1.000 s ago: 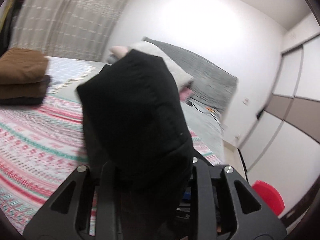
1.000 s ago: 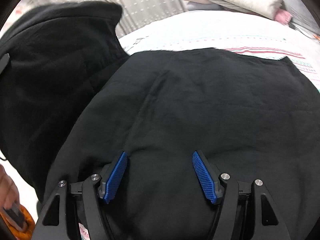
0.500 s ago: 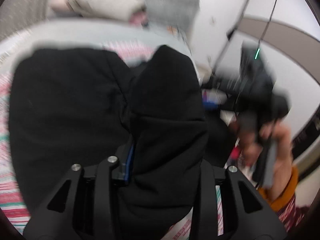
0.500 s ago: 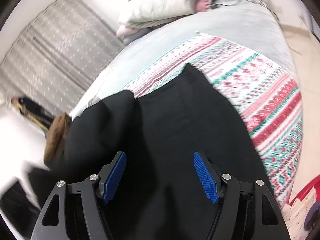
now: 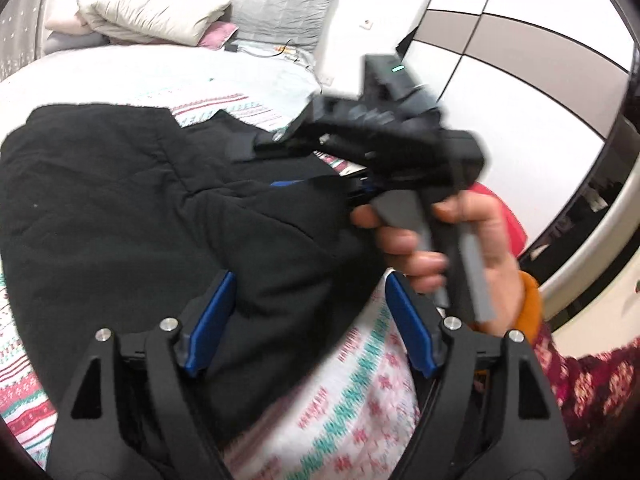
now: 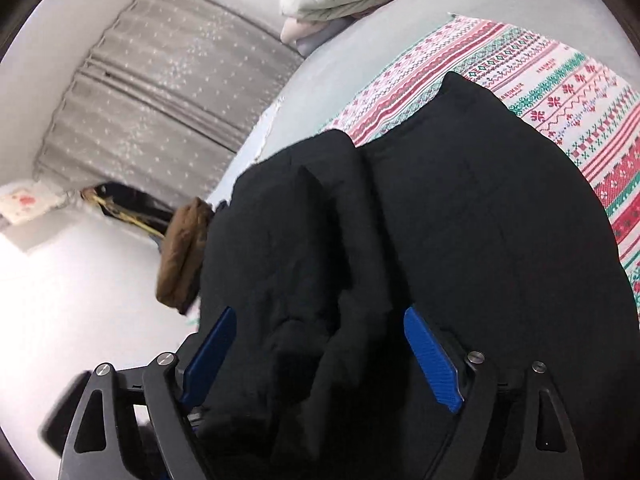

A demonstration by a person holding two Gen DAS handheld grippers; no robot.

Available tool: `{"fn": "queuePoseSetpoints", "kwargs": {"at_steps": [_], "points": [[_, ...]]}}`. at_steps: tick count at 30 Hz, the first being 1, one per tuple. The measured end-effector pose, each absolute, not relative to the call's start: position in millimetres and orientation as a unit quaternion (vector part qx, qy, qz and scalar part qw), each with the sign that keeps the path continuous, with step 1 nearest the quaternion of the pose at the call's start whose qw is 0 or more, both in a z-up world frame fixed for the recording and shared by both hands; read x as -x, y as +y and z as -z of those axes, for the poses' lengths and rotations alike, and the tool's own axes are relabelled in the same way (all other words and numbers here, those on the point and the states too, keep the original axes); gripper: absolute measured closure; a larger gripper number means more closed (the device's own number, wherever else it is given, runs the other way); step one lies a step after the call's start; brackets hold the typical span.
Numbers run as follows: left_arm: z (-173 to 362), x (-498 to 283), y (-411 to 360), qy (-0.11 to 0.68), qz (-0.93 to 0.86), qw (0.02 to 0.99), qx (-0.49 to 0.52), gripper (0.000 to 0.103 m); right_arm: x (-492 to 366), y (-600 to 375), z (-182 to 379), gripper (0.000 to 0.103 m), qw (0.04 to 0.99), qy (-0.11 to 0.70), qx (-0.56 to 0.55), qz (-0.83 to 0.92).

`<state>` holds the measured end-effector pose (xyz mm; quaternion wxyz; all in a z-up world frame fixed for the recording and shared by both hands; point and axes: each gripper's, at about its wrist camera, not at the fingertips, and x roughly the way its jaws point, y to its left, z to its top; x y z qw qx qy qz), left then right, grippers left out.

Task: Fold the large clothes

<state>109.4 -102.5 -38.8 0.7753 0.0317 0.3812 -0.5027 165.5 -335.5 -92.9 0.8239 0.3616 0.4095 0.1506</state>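
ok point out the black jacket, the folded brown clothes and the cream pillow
black jacket (image 6: 500,240): right wrist view, on its broad flat panel
folded brown clothes (image 6: 180,256): right wrist view, on the top fold
cream pillow (image 5: 160,12): left wrist view, on its middle

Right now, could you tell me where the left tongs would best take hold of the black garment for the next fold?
Probably the thick folded edge of the black garment lying between the left tongs, approached from the near side. There the cloth bunches into a raised ridge over the patterned bedspread, giving the pads something to pinch.
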Motion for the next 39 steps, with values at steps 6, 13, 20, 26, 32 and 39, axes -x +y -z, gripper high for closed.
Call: {"fn": "queuePoseSetpoints", "kwargs": {"at_steps": [6,13,20,26,32,39], "points": [[15.7,-98.2,-59.6,0.357,0.492,0.794,0.002,0.025,-173.9,-325.4,101.4,0.016,0.822,0.43,-0.339,-0.156],[27.0,-133.9,-26.6,0.355,0.386,0.851,0.003,0.022,-175.4,-343.6,108.3,0.016,0.804,0.41,-0.396,-0.171],[83.0,-168.8,-10.0,0.432,0.325,0.84,0.039,0.022,-187.7,-338.0,118.1,0.011,0.772,0.416,-0.431,-0.212],[85.8,-179.2,-4.5,0.444,0.307,0.839,0.074,0.021,-208.5,-281.5,111.7,0.054,0.777,0.451,-0.349,-0.266],[63.3,-189.8,-2.8,0.432,0.315,0.837,0.118,0.021,-193.3,-273.8,52.6,0.077,0.828,0.366,-0.318,-0.28],[44.9,-183.1,-39.9,0.405,0.351,0.839,0.091,0.019,-159.6,-324.9,2.3,0.078,0.865,0.318,-0.286,-0.264]]}}
